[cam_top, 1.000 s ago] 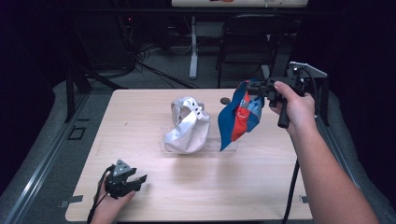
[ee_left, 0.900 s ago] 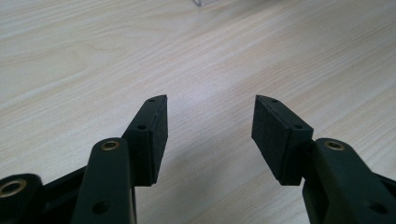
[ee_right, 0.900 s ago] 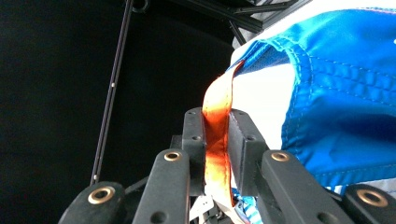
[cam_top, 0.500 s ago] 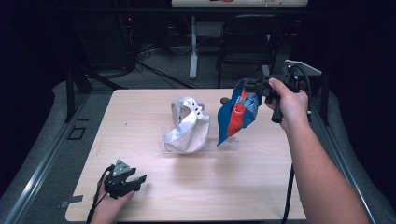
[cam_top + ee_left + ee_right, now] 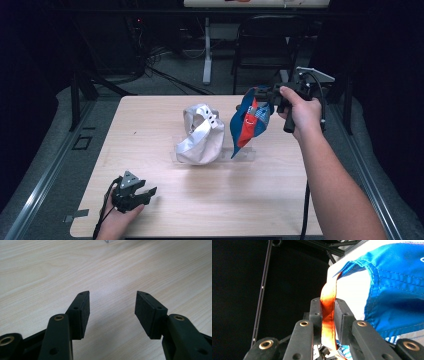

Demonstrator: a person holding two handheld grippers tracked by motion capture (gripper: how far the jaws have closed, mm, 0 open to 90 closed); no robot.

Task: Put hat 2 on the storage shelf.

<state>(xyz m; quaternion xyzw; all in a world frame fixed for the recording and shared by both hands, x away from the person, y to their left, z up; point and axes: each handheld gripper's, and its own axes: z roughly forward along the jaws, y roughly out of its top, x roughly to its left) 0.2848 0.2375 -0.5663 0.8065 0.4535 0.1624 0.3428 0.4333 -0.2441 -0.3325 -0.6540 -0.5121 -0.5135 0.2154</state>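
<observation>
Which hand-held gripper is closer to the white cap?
Right. The right hand-held gripper hangs just past the white cap, pinching the blue cap's strap. The left hand-held gripper sits open near the table's front edge.

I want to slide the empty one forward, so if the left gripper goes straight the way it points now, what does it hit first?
Probably nothing close: the open left gripper points across bare table. A clear plastic edge lies farther ahead, so that likely comes first; depth is unclear.

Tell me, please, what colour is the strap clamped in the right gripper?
Orange strap, clearest in the right gripper view.

Overhead light brightens the table (image 5: 150, 130) (surroundings dark); edges look perhaps slightly soft.
</observation>
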